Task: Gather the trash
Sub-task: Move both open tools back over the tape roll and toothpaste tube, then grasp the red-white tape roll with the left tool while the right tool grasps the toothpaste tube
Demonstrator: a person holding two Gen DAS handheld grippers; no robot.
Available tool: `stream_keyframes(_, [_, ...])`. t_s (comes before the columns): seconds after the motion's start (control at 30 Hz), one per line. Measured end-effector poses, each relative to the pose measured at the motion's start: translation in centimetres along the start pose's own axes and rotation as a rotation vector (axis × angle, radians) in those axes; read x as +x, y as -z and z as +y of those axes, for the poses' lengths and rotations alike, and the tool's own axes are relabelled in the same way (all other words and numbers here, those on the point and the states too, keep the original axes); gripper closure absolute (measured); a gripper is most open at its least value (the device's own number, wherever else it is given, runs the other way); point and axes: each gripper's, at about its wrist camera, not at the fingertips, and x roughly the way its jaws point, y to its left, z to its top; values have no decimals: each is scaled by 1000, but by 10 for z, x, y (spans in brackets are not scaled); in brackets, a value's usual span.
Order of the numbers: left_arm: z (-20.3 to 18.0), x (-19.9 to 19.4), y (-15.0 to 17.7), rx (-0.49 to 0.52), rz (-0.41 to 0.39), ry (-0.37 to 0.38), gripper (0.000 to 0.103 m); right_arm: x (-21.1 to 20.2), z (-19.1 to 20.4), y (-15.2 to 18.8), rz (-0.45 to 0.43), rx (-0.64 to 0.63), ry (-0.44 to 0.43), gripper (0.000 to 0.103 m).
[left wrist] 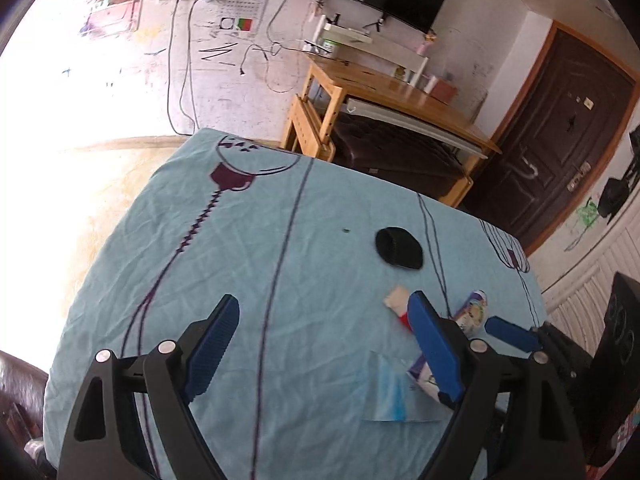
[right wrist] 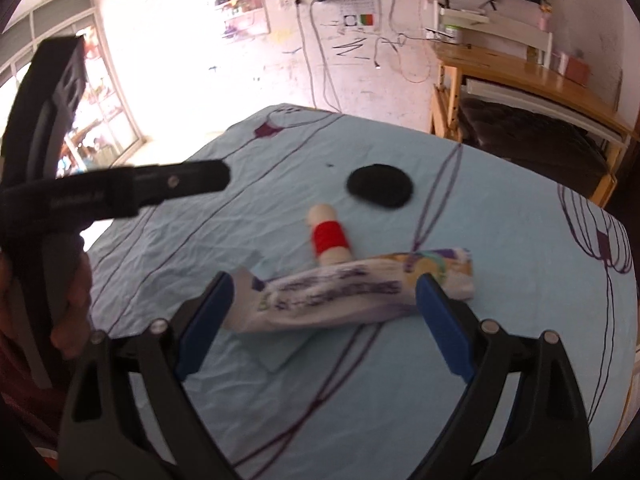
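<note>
Right gripper: jaws wide, empty, straddling the wrapper lying on the cloth. Left gripper: wide, empty, over bare cloth left of the trash. Risk: closing could pinch cloth or slide the wrapper. Only the right view shows the spool whole; only the left shows the door.

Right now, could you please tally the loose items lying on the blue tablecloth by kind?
Printed wrapper: 1
Cream spool wound with red thread: 1
Black round pad: 1
Clear plastic bag with a blue edge: 1
Total: 4
</note>
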Motion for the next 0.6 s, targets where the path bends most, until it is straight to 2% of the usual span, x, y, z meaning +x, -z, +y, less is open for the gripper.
stream_keyframes(0.1, [7, 1, 0, -17, -1, -3, 22, 4, 11, 0, 9, -37, 6, 8])
stream_keyframes(0.27, [3, 2, 2, -2, 6, 0, 22, 16, 9, 0, 27, -60, 111, 8])
stream_keyframes(0.43, [-6, 6, 2, 20, 15, -3, 22, 13, -17, 1, 24, -12, 169, 8])
stream_keyframes(0.6, [-28, 20, 2, 87, 46, -7, 22, 7, -51, 2, 18, 59, 211, 8])
